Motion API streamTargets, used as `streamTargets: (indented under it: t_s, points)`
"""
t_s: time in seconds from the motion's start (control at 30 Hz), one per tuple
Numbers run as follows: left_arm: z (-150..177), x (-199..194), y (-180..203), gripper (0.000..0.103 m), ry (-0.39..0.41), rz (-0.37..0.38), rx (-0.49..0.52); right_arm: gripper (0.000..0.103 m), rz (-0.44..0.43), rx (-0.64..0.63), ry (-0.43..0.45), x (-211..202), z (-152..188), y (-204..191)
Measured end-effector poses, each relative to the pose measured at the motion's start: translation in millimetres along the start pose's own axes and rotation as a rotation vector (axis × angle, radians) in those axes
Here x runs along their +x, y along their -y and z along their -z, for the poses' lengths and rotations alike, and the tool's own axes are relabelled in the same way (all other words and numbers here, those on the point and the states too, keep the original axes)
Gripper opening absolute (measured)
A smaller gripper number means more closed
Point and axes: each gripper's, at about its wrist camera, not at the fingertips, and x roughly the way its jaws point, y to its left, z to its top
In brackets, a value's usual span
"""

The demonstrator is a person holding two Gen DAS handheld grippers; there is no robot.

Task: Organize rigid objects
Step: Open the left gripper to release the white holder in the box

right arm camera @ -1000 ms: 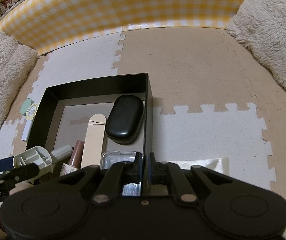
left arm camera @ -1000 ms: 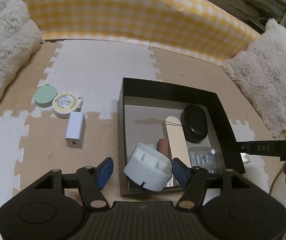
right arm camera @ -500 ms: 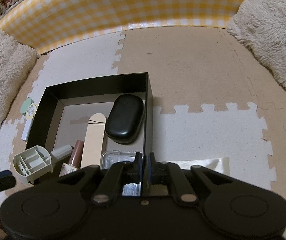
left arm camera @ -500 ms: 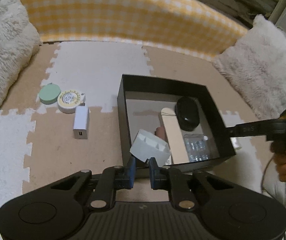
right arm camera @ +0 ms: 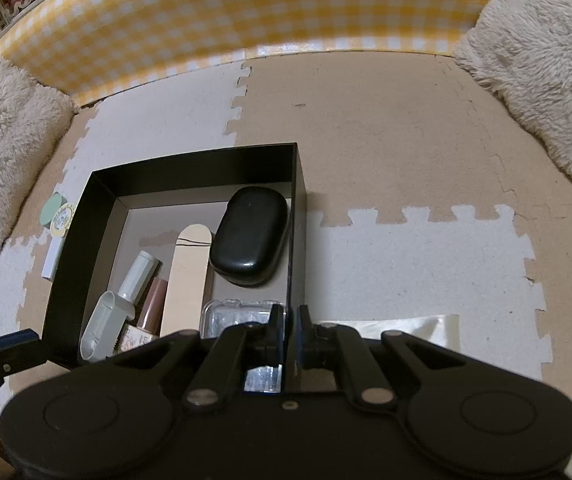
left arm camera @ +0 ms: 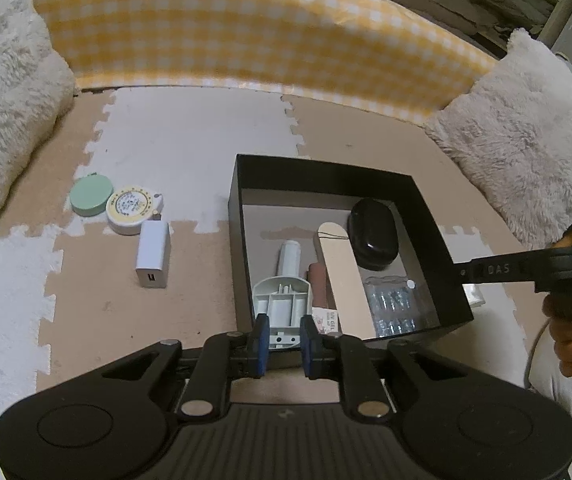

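Left wrist view: left gripper [left arm camera: 282,340], jaws together and empty, has boxed the white holder [left arm camera: 281,304]; right gripper [right arm camera: 286,330] clamps the black box [right arm camera: 297,216] wall; next, the white charger [left arm camera: 153,255] needs the jaws opened.

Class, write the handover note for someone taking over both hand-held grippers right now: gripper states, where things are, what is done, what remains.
Left hand-held gripper: shut, empty, just outside the near wall of the black box.
Right hand-held gripper: shut on the box's right wall, steadying it.
In the box: white holder, brown bottle, nail file, black case, clear case.
Left to do: green tin, round tape measure and white charger lie on the mat left of the box. The charger is nearest, so it is probably next.
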Motion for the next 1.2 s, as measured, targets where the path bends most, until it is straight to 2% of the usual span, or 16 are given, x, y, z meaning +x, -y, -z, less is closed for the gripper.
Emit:
streamTargets:
  t_s: [0.03, 0.07, 0.1, 0.13, 0.17, 0.23, 0.4, 0.47, 0.53, 0.6, 0.77, 0.93, 1.2]
  points:
    - [-0.1, -1.7, 1.1, 0.034, 0.008, -0.009, 0.006, 0.007, 0.000, 0.000, 0.000, -0.1, 0.3, 0.0]
    - [-0.6, -2.3, 1.8, 0.051, 0.013, -0.020, 0.011, 0.007, 0.000, -0.001, 0.000, 0.0, 0.0, -0.1]
    - [-1.5, -1.7, 1.5, 0.060, 0.017, -0.036, 0.015, 0.007, 0.001, -0.001, 0.000, 0.0, -0.1, -0.1]
    - [-2.9, 0.5, 0.7, 0.076, 0.017, -0.056, 0.020, 0.007, 0.002, -0.002, 0.000, -0.1, 0.2, -0.2]
    - [-4.3, 3.3, -0.2, 0.087, 0.013, -0.073, 0.024, 0.006, 0.002, -0.002, 0.000, 0.0, 0.3, -0.1]
    - [-7.9, 13.4, -3.8, 0.093, -0.009, -0.095, 0.024, 0.006, 0.003, -0.003, -0.001, 0.3, 0.4, -0.1]
    - [-13.7, 42.6, -15.7, 0.094, -0.083, -0.083, -0.038, 0.007, 0.002, -0.001, -0.001, 0.3, 0.5, 0.0]
    - [-14.6, 53.1, -15.0, 0.094, -0.112, -0.072, -0.031, 0.006, 0.001, 0.000, -0.002, 0.3, 0.3, 0.2]
    - [-14.2, 61.6, -12.7, 0.093, -0.125, -0.094, -0.006, 0.006, 0.001, -0.001, -0.002, 0.3, 0.2, 0.3]
    - [-13.2, 66.6, -13.1, 0.095, -0.119, -0.123, 0.015, 0.007, 0.000, 0.000, -0.003, 0.2, 0.1, 0.3]
    - [-18.1, 69.1, -16.7, 0.095, -0.067, -0.131, 0.010, 0.007, 0.002, -0.003, -0.007, 0.9, 0.0, -0.1]
    - [-20.7, 67.0, -16.1, 0.094, -0.069, -0.138, -0.001, 0.007, 0.000, 0.000, -0.009, 1.1, -0.2, 0.8]
    - [-18.6, 46.0, -11.3, 0.094, -0.066, -0.088, -0.017, 0.007, 0.000, 0.000, -0.009, 1.3, -0.4, 0.7]
